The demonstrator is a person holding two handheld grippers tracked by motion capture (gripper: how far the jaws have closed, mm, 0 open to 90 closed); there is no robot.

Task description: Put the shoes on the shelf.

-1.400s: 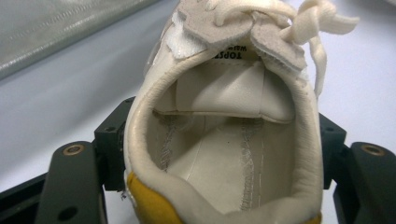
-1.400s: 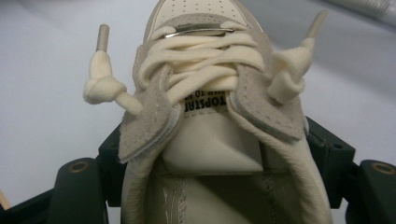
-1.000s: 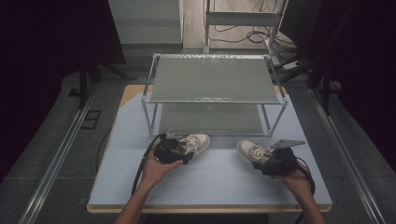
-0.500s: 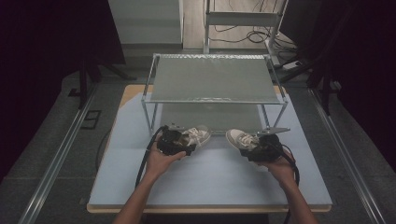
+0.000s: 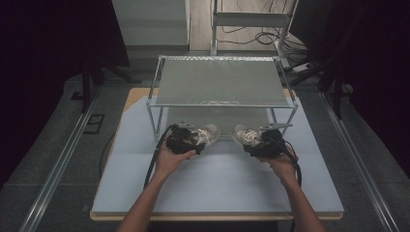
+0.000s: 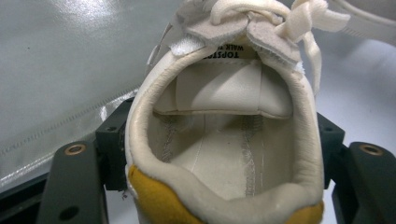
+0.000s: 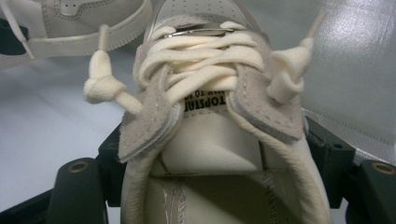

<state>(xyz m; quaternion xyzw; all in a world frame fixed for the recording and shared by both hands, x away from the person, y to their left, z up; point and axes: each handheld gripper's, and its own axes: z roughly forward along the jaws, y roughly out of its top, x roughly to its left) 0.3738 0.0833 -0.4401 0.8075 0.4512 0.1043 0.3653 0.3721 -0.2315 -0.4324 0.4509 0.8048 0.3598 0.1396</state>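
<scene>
Two cream lace-up sneakers lie toe to toe on the pale blue table mat, at the front edge of a metal rack. My left gripper (image 5: 192, 139) is shut on the heel of the left sneaker (image 5: 207, 133). In the left gripper view that sneaker (image 6: 224, 135) shows a yellow heel patch, and the black jaws press its collar from both sides. My right gripper (image 5: 255, 143) is shut on the heel of the right sneaker (image 5: 244, 135). The right gripper view shows its knotted laces and tongue (image 7: 210, 88), with the other sneaker (image 7: 84, 21) beyond it.
The two-tier rack (image 5: 220, 82) has a grey mesh top shelf and a low bottom shelf (image 5: 222, 115) just behind the shoes. Its front legs stand beside both shoes. Open mat (image 5: 217, 183) lies between my forearms. Cables trail from both grippers.
My right gripper has carried its sneaker left and forward to the rack's front. The left gripper has nudged its sneaker slightly forward. The two toes now lie close together.
</scene>
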